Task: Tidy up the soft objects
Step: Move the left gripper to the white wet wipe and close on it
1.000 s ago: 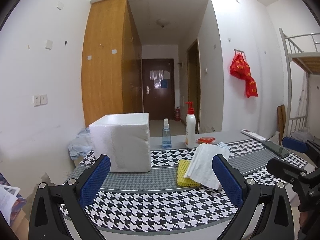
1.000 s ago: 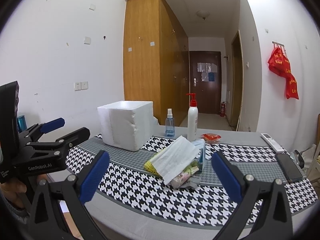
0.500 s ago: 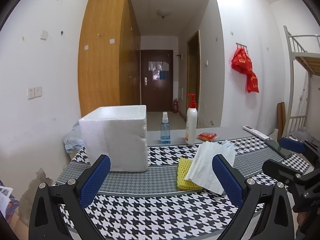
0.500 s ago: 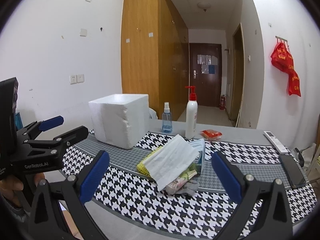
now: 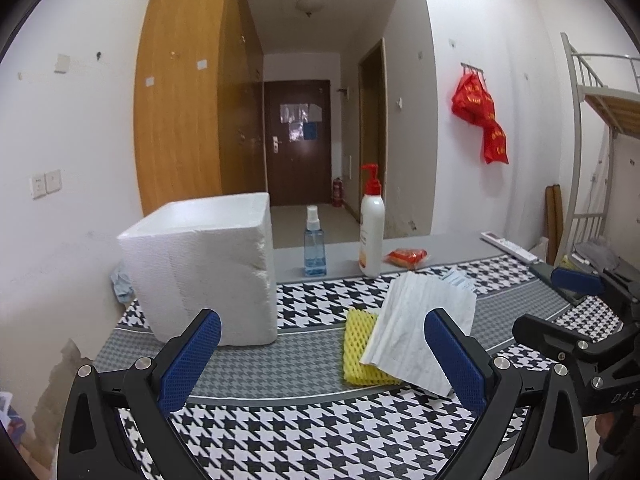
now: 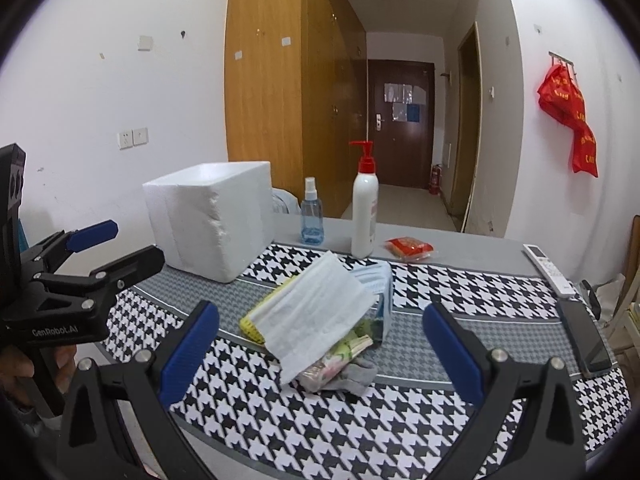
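Both grippers hover low over the near edge of the houndstooth table, level and pointing forward, each with jaws spread wide and nothing between them: the left gripper faces the foam box, the right gripper sits beside it facing the pile. The pile lies mid-table right of the box: a white tissue draped over a yellow sponge, with a grey sock at its near end.

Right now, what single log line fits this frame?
phase: approach | left gripper: open, empty | right gripper: open, empty | pile: white cloth over yellow foam net | foam box: untouched
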A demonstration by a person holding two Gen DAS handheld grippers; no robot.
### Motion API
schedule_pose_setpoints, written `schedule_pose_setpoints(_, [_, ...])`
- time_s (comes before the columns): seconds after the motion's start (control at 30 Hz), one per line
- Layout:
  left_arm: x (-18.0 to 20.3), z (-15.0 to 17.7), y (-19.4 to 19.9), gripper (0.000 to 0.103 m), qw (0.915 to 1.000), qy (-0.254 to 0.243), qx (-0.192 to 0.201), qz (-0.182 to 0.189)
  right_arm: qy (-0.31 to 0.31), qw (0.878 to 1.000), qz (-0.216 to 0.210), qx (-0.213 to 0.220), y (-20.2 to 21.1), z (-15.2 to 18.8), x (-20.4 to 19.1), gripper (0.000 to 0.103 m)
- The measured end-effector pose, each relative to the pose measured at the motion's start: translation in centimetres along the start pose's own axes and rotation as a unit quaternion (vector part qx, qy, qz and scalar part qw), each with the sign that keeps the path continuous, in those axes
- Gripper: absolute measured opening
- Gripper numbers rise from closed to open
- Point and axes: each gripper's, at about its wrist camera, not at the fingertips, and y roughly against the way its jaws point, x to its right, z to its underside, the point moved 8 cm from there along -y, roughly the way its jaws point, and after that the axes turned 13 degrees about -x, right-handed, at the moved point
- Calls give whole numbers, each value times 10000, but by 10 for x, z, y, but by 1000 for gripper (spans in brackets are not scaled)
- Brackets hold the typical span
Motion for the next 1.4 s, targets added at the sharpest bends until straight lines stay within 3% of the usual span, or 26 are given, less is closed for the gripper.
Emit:
schedule_pose_setpoints(0.47, [31,3,-46,102,9974,-392,-547,254,-205,9987,198,-424,-27,8,34,103])
schedule_pose_setpoints(1.0, [71,11,-92,100,9854,-1028,-1134,742,-395,9970,254,-618,-49,12,66,103])
schedule_pose_setpoints(1.07, [75,12,-96,97,9844,-1084,-1184,722,-411,9968,250,-632,-50,13,68,103])
schedule_pose_setpoints(1.13, [78,13,-102,87,9823,-1158,-1294,708,-419,9966,261,-661,-50,15,68,103])
schedule_pose_setpoints(1.4, [89,18,-112,74,9773,-1229,-1493,870,-438,9962,263,-709,-51,17,73,103])
